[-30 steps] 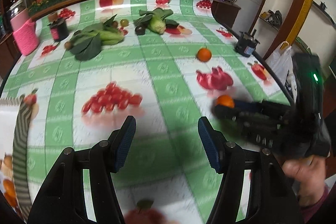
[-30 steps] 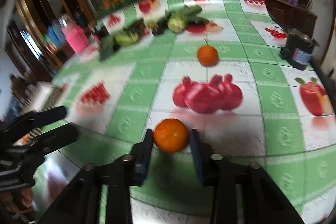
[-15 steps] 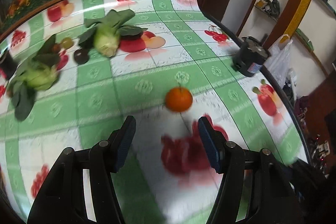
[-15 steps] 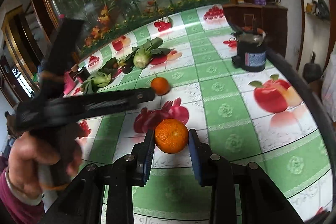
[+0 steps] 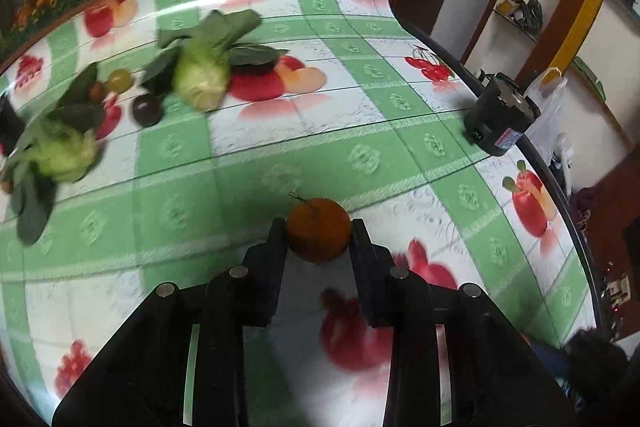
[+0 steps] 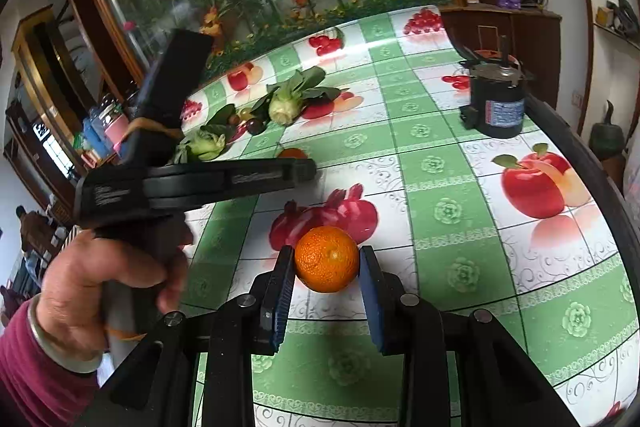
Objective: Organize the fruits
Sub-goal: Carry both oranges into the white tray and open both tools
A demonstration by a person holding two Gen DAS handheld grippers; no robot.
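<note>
Left gripper: holds a round orange tangerine; squeeze softly.
Right gripper: holds another round orange fruit; lift slowly.

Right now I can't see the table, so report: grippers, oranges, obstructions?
Left gripper shut on one orange. Right gripper shut on another orange. Greens, black canister well apart.

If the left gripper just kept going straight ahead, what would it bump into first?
The left gripper already has an orange between its fingers. Beyond lies bare tablecloth; probably the leafy cabbage further on, though depth is unclear.
</note>
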